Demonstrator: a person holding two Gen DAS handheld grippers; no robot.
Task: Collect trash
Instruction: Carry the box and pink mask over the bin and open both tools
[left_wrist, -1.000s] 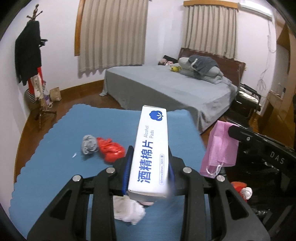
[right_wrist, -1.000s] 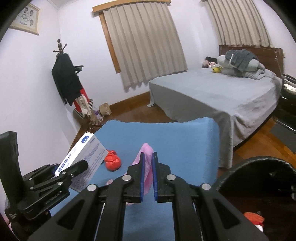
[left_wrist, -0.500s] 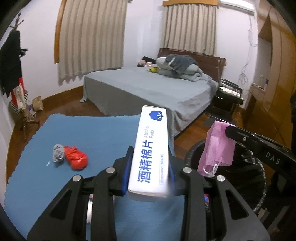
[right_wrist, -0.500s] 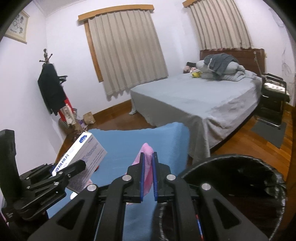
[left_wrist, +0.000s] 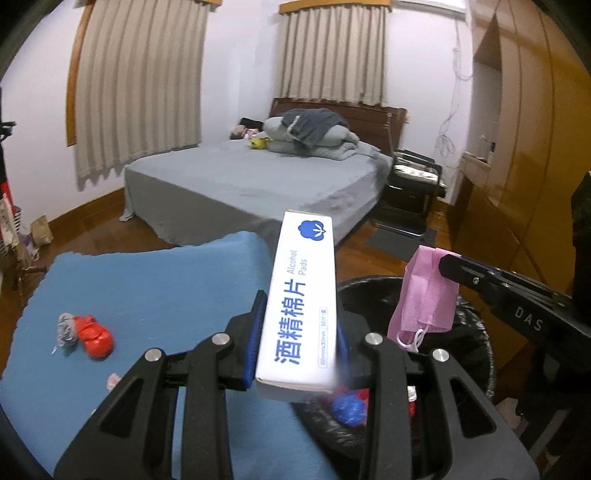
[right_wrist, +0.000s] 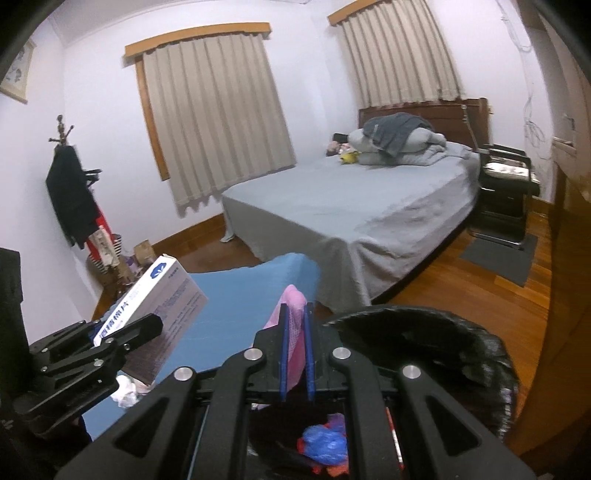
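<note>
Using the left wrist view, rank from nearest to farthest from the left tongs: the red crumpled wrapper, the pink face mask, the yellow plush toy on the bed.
1. Pink face mask, just right, hanging from the right tongs.
2. Red crumpled wrapper, far left on the blue mat.
3. Yellow plush toy, far ahead on the grey bed.

We see dim, bluish indoor light, strong fisheye bending with dark vignetted corners, soft motion blur along the curtains (left_wrist: 140, 88), and noisy shadows at frame bottom.

grey bed (left_wrist: 251, 184), curtains (right_wrist: 214, 118), coat rack (right_wrist: 72, 192).
</note>
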